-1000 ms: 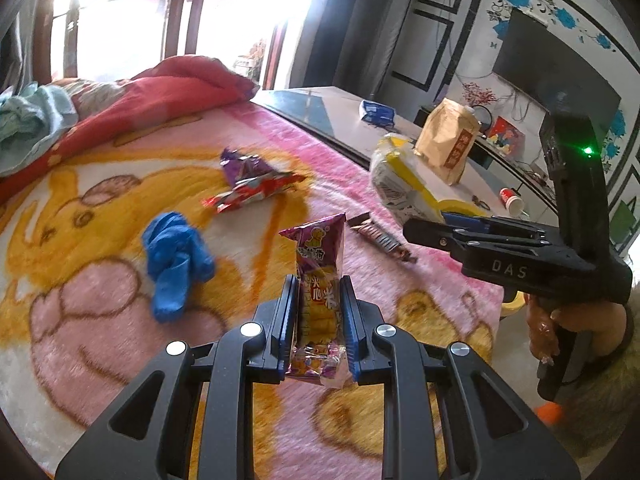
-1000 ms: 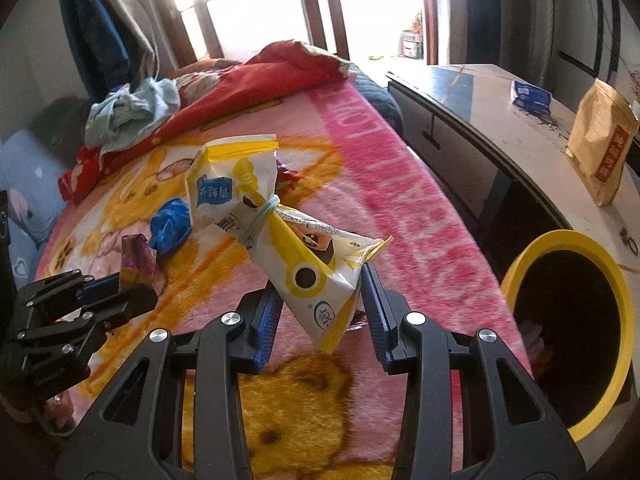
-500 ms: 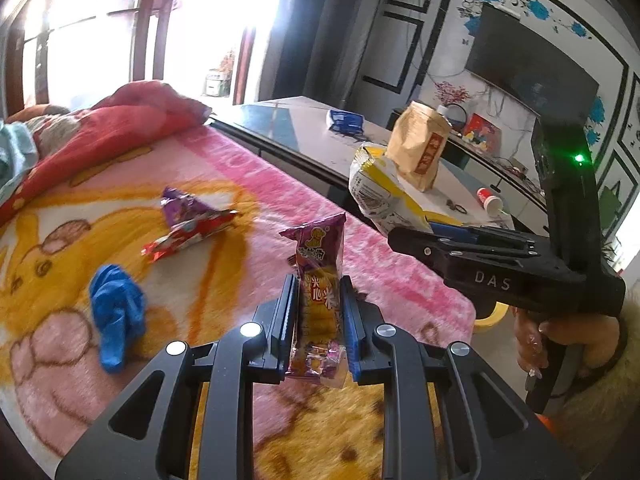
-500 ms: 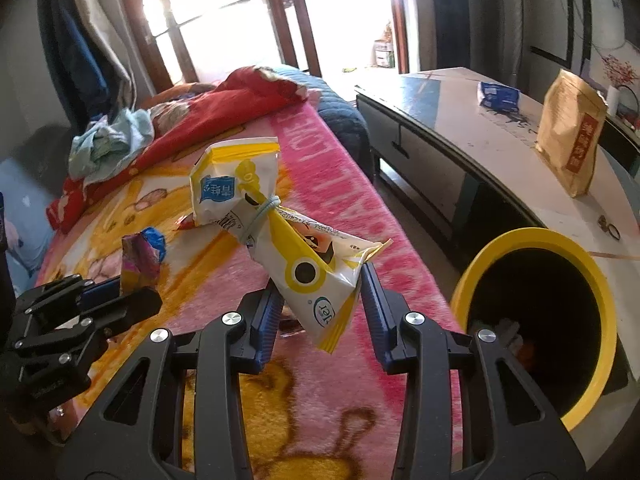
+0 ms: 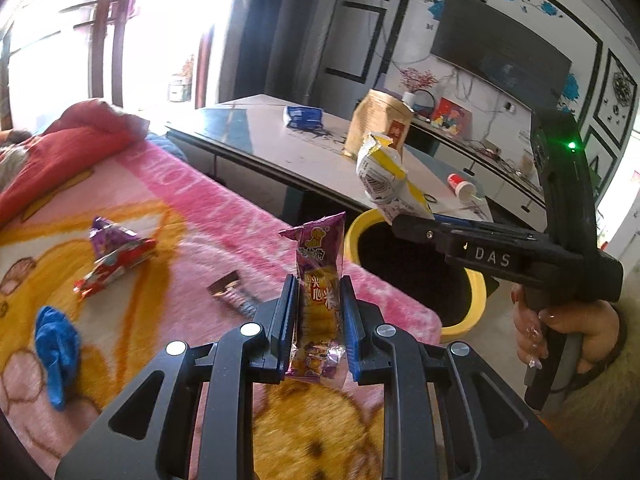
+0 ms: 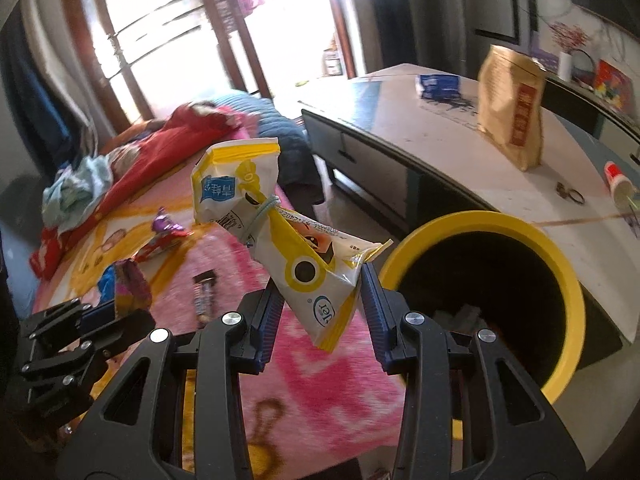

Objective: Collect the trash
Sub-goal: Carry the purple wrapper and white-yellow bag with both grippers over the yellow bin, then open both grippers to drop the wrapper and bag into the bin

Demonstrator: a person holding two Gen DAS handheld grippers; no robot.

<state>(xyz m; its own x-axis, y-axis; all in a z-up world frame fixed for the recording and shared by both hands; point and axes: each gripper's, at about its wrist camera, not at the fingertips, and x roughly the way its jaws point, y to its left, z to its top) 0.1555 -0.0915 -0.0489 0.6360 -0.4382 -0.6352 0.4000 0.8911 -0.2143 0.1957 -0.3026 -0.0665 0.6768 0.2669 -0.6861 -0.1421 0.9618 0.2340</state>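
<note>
My left gripper (image 5: 316, 292) is shut on a purple snack packet (image 5: 320, 268) that stands upright between its pads, over the pink blanket. My right gripper (image 6: 320, 280) is shut on a white and yellow bag (image 6: 280, 232) tied with a band. It hangs just left of the yellow bin (image 6: 560, 280). In the left wrist view the right gripper (image 5: 412, 222) holds that white and yellow bag (image 5: 384, 180) over the far rim of the yellow bin (image 5: 352, 232), a hand (image 5: 568, 332) on its handle. The left gripper (image 6: 104, 320) shows at the lower left of the right wrist view.
On the pink blanket (image 5: 200, 208) lie a red and purple wrapper (image 5: 112, 256), a blue glove (image 5: 56, 344) and a dark candy wrapper (image 5: 232, 292). Beyond the bin a low table (image 6: 460, 152) carries a brown paper bag (image 6: 512, 116) and a blue packet (image 6: 438, 84). Red bedding (image 6: 160, 148) is heaped behind.
Both grippers have swung right, off the middle of the blanket toward the yellow bin, each still holding its trash. The bin now shows large in both views.
</note>
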